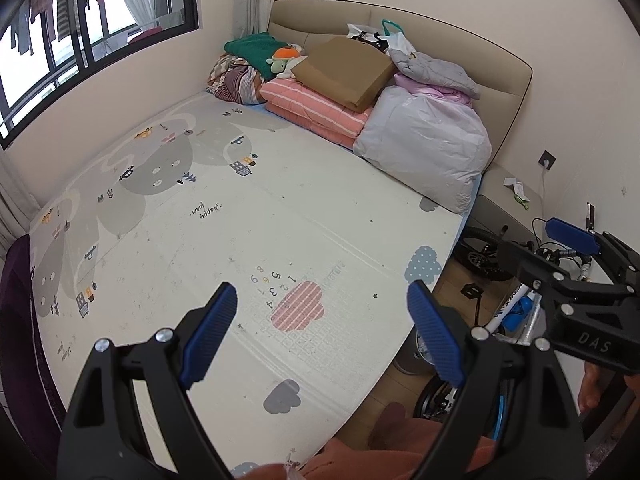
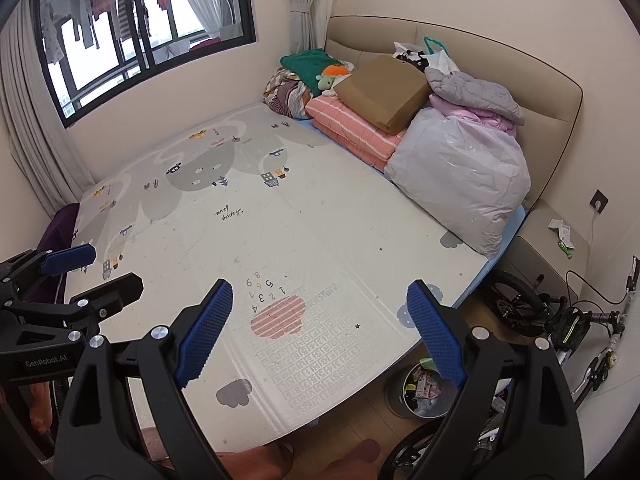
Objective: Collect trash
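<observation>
I've got both hand-held grippers, left & right, spread wide w/ nothing held, above bed; bin prob. holds wrappers.

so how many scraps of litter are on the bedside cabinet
2: a white paper scrap and a green wrapper, both on the bedside cabinet top near the wall. More may be hidden.

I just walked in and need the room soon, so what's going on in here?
A person holds two tongs over the bed's play mat, both open and empty: left tongs, right tongs. It is a trash pickup, nothing gripped yet. Paper scraps lie on the bedside ledge, and a trash bin with wrappers stands on the floor beside the bed.
</observation>
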Demonstrator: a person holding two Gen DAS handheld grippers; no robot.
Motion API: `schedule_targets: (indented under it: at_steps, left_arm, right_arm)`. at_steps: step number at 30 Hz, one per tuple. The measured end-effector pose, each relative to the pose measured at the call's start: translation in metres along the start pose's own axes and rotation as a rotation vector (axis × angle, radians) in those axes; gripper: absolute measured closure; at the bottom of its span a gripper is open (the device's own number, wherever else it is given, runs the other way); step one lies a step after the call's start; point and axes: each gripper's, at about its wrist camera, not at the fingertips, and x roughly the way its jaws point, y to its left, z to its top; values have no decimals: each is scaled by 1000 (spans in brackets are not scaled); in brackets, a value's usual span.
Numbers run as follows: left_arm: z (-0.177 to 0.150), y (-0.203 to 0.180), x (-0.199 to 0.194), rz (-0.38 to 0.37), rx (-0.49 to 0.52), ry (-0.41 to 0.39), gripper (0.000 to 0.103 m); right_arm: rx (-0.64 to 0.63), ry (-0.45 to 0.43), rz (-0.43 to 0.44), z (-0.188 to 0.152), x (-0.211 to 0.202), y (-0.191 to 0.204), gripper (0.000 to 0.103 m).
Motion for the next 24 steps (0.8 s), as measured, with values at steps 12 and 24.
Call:
schedule_targets:
  at_steps: [12, 24]
  left_arm:
    - [0, 2, 2, 7, -10, 1, 16]
    - [0, 3, 0, 13, -13, -1, 16]
  right_arm:
    - [-9, 1, 5, 4, -1, -1, 17]
    - [-24, -2, 3, 8, -1, -1, 17]
